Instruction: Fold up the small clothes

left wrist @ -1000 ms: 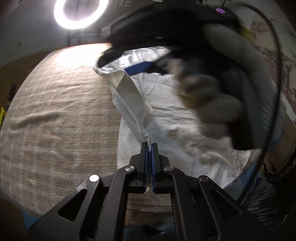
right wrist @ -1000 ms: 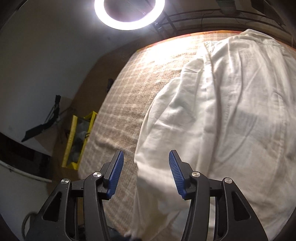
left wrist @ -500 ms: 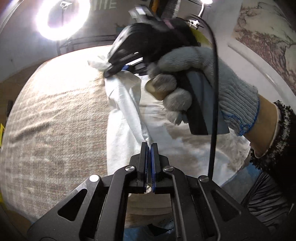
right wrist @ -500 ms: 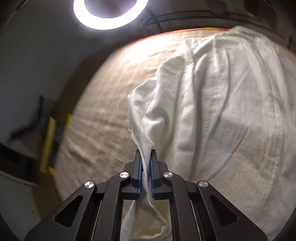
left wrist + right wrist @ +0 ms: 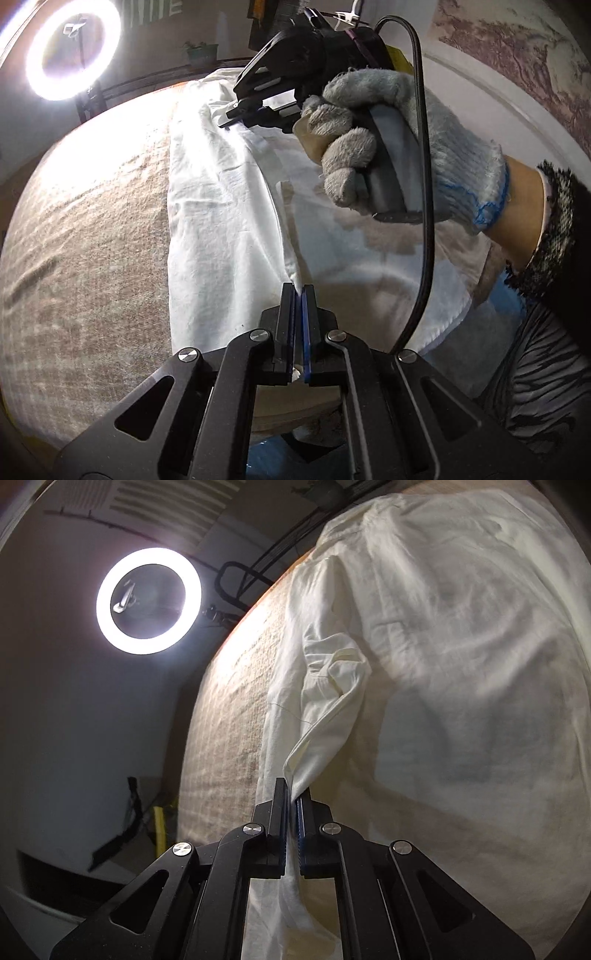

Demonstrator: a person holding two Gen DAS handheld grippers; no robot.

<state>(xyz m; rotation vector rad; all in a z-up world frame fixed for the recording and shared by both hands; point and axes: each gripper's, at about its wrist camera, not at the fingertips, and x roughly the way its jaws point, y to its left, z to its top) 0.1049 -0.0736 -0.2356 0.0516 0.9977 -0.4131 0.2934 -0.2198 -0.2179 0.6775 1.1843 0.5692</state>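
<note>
A white shirt (image 5: pixel 221 206) lies on a beige woven cloth (image 5: pixel 85 236) that covers the table. My left gripper (image 5: pixel 299 291) is shut on the shirt's near edge, which runs taut from the jaws. My right gripper (image 5: pixel 293 794) is shut on a fold of the same shirt (image 5: pixel 461 657), lifted off the table. In the left wrist view the right gripper (image 5: pixel 236 114) is at the far end of the shirt, held by a gloved hand (image 5: pixel 388 147). A strip of the shirt's left side is folded over towards its middle.
A ring light (image 5: pixel 72 48) shines beyond the table's far edge; it also shows in the right wrist view (image 5: pixel 147 602). A black cable (image 5: pixel 424 184) hangs from the right gripper over the shirt. A yellow object (image 5: pixel 160 827) is on the floor at left.
My right gripper went from open to shut on the shirt's edge and lifted it. Both grippers have drawn the shirt's left side over towards its middle.
</note>
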